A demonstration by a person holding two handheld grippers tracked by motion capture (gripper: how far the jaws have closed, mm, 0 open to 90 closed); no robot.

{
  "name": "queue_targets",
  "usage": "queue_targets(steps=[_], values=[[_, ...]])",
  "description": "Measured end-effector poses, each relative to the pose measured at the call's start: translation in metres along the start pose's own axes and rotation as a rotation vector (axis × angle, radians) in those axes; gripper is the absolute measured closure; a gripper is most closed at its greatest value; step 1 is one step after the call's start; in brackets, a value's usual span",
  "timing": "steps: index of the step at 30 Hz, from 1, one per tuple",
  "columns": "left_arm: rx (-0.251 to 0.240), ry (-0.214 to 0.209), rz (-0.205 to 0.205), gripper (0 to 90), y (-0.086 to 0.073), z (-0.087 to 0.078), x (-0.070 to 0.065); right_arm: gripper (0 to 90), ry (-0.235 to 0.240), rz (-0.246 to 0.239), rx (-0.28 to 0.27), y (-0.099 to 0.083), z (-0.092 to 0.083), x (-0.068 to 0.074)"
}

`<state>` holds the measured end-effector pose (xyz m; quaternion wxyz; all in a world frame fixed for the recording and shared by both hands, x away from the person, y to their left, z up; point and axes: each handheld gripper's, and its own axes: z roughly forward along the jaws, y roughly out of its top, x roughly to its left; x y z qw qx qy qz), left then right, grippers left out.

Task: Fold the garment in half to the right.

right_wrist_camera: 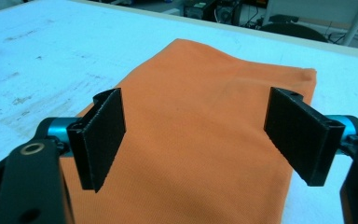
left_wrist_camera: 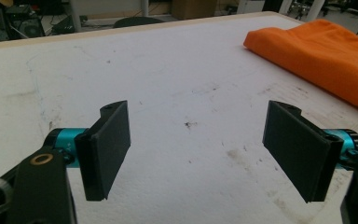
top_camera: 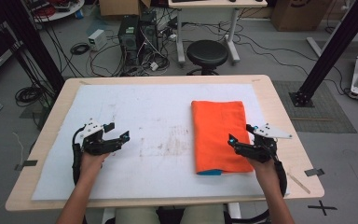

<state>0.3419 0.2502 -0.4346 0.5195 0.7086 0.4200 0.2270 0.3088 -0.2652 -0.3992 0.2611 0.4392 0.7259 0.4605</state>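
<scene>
1. I see the cloth [top_camera: 219, 135]: orange, folded into a flat rectangle, blue showing at its near edge.
2. It lies toward the desk's [top_camera: 279, 100] right edge.
3. My right gripper [top_camera: 242, 134] hangs over it, jaws spread, holding nothing.
4. My left gripper [top_camera: 117, 130] is also spread, empty.

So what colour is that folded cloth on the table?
Orange; the folded cloth shows best in the right gripper view.

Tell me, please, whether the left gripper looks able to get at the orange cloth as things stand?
Probably yes: the left gripper stands open over the bare white mat, with nothing between it and the orange cloth.
</scene>
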Motion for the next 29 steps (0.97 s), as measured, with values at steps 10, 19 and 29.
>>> queue_targets(steps=[10, 19, 29], values=[[-0.023, -0.011, 0.017, 23.3, -0.001, -0.01, -0.005, 20.8, -0.009, -0.018, -0.049, -0.003, -0.014, 0.004], [-0.025, -0.007, 0.009, 23.3, -0.005, -0.015, -0.003, 20.8, -0.015, -0.027, -0.054, -0.007, -0.021, 0.005], [-0.027, 0.001, 0.001, 23.3, -0.006, -0.015, -0.001, 20.8, -0.019, -0.024, -0.055, -0.008, -0.024, 0.003]])
